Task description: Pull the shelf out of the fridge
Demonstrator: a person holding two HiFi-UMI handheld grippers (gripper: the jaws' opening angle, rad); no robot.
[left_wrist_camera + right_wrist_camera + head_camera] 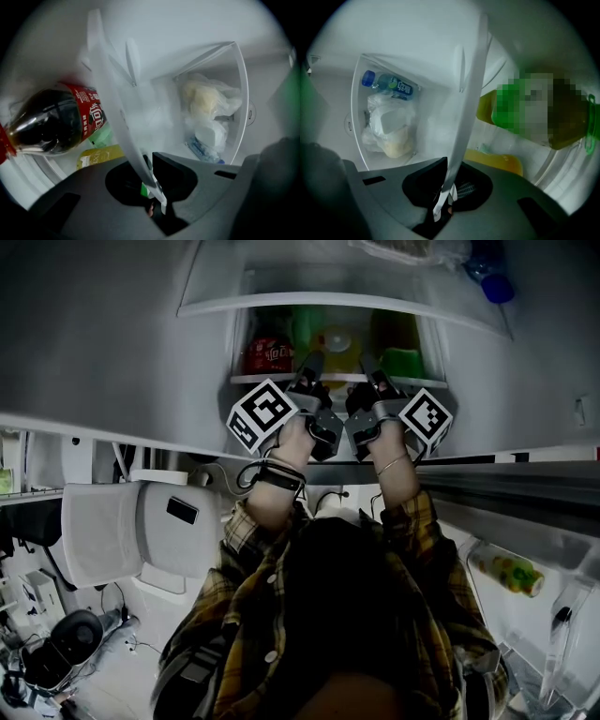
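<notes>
The white-edged fridge shelf (339, 379) lies straight ahead of me, loaded with a red-labelled cola bottle (269, 354), a yellow container (336, 345) and a green bottle (403, 360). My left gripper (309, 367) and right gripper (368, 367) sit side by side at its front edge. In the left gripper view the shelf's front rim (117, 108) runs between the jaws of the left gripper (152, 164), which are shut on it, with the cola bottle (61, 119) lying beyond. In the right gripper view the right gripper (451, 176) is likewise shut on the rim (471, 93), beside the green bottle (534, 112).
Another shelf (347, 301) hangs close above the grippers. On the level beside the rim lie a plastic bag of food (206, 101) and a blue-capped water bottle (389, 83). The open fridge door at the right holds a bottle (506, 570). A white bin (131, 531) stands at my left.
</notes>
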